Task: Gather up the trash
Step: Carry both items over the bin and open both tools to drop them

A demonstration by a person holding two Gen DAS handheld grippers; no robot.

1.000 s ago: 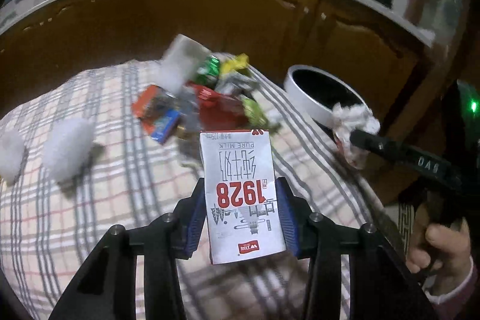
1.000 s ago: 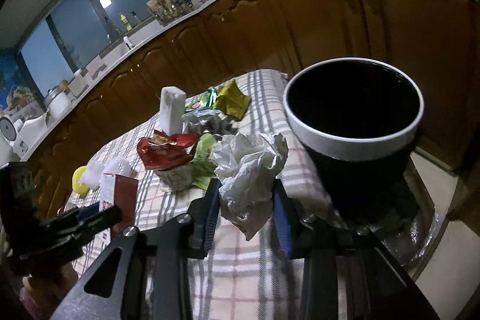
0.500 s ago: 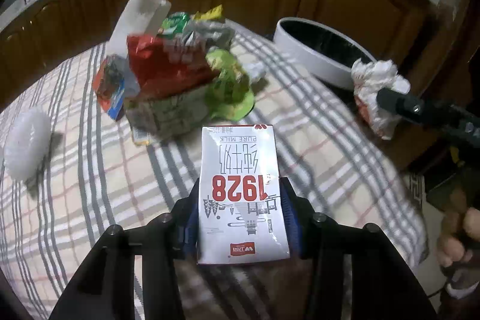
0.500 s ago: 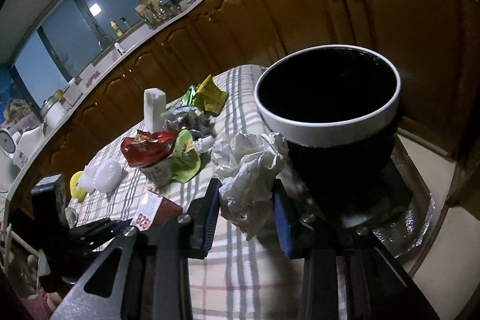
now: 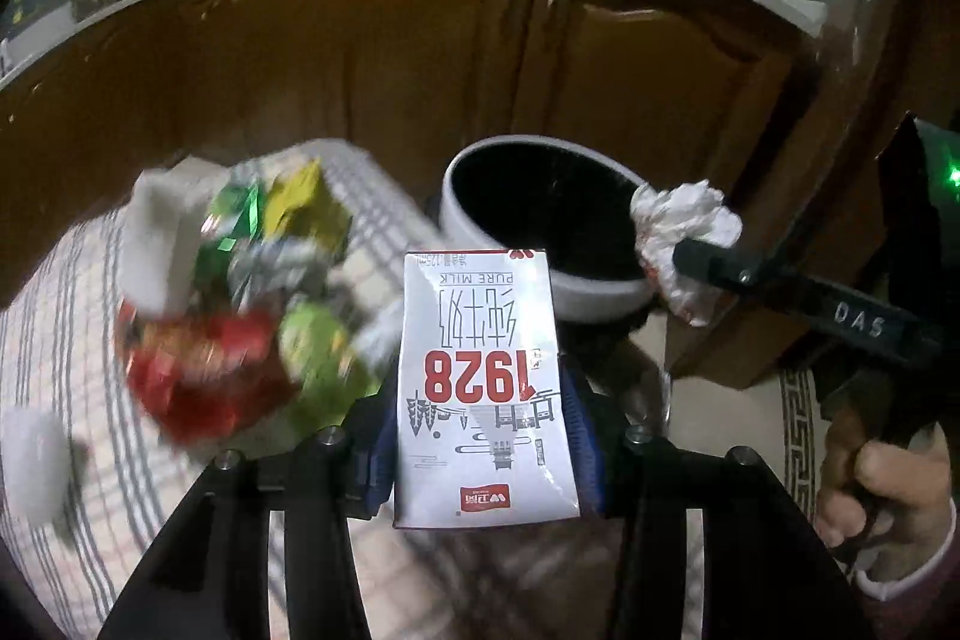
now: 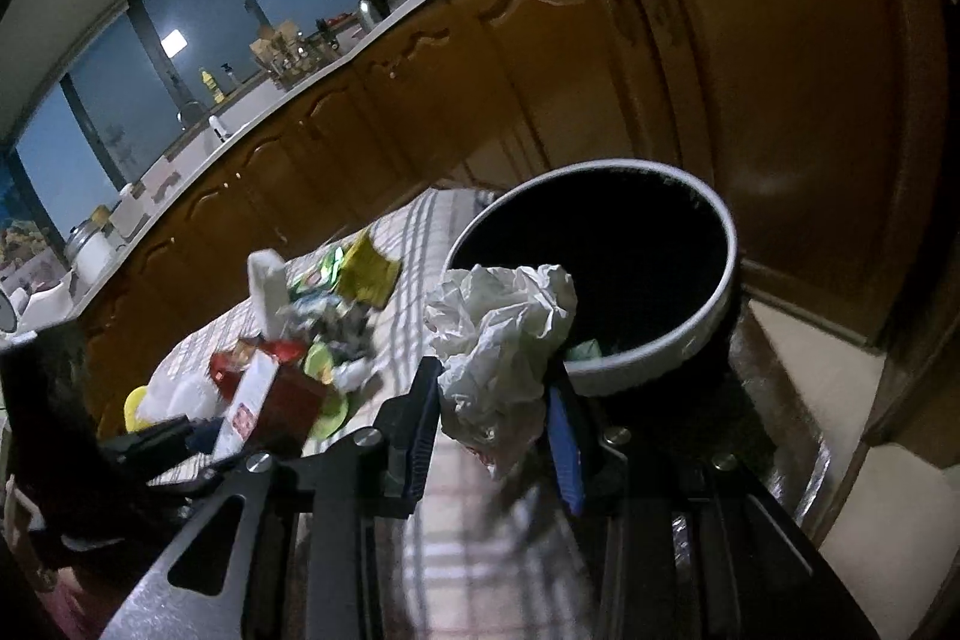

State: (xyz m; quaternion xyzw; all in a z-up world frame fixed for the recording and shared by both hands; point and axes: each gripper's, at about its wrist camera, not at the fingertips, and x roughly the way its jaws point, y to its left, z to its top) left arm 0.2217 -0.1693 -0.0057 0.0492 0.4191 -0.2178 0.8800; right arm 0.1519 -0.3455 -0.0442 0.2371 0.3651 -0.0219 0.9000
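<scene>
My left gripper (image 5: 480, 436) is shut on a white milk carton (image 5: 483, 388) printed "1928", held above the table's end and short of the bin. My right gripper (image 6: 495, 424) is shut on a crumpled white paper ball (image 6: 504, 334), held at the near rim of the round bin (image 6: 714, 298) with white rim and dark inside. In the left wrist view the bin (image 5: 600, 289) stands beyond the carton, and the paper ball (image 5: 684, 232) hangs over its right rim. A heap of wrappers (image 5: 240, 292) lies on the checked tablecloth (image 5: 72, 340).
Brown cabinet doors (image 5: 420, 58) stand close behind the bin and table. A white foam block (image 5: 156, 244) stands in the heap. A white fluffy lump (image 5: 30, 460) lies at the table's left. A yellow object (image 6: 135, 403) lies at the far end of the table.
Both grippers have moved toward the bin. The carton is now nearer the bin's rim. The paper ball has risen to the bin's opening.
</scene>
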